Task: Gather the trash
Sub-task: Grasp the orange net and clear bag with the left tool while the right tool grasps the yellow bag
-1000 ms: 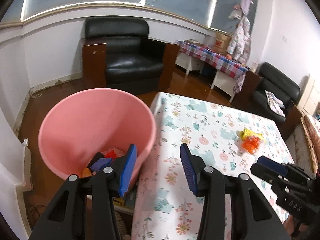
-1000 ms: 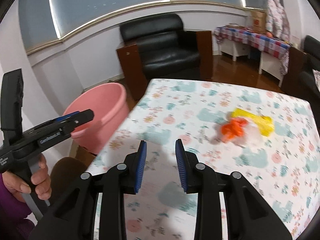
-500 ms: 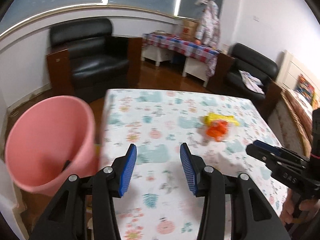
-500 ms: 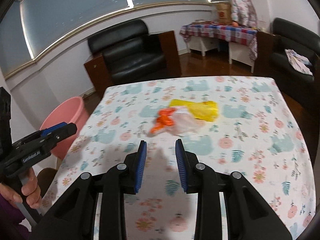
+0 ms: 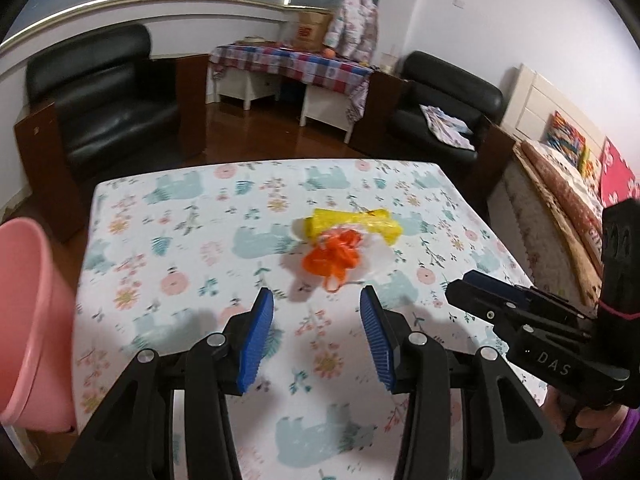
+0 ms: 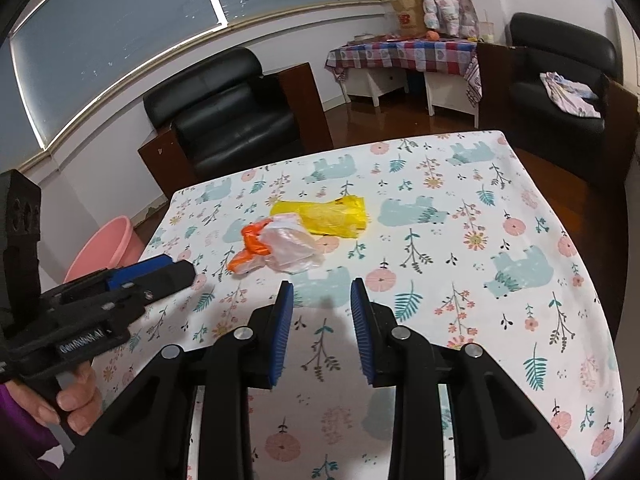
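Note:
A yellow plastic bag [image 5: 354, 222] [image 6: 326, 214], an orange bag [image 5: 334, 258] [image 6: 250, 246] and a clear plastic bag [image 6: 294, 246] lie bunched together mid-table on the floral tablecloth [image 5: 192, 248] [image 6: 460, 248]. A pink bin [image 5: 28, 320] [image 6: 106, 246] stands on the floor off the table's left edge. My left gripper [image 5: 316, 300] is open and empty, just short of the orange bag. My right gripper [image 6: 322, 290] is open and empty, just short of the clear bag. Each gripper shows in the other's view, the right one [image 5: 464, 290] and the left one [image 6: 182, 270].
A black armchair [image 5: 104, 112] [image 6: 232, 112] stands behind the table. A side table with a checked cloth [image 5: 292, 66] [image 6: 404, 54] and a second black chair [image 5: 444, 108] [image 6: 560, 80] stand further back. A bed [image 5: 560, 208] lies at the right.
Both grippers swung right, away from the pink bin, and now face the bags on the table. The left gripper came from over the bin. Both stayed open and empty.

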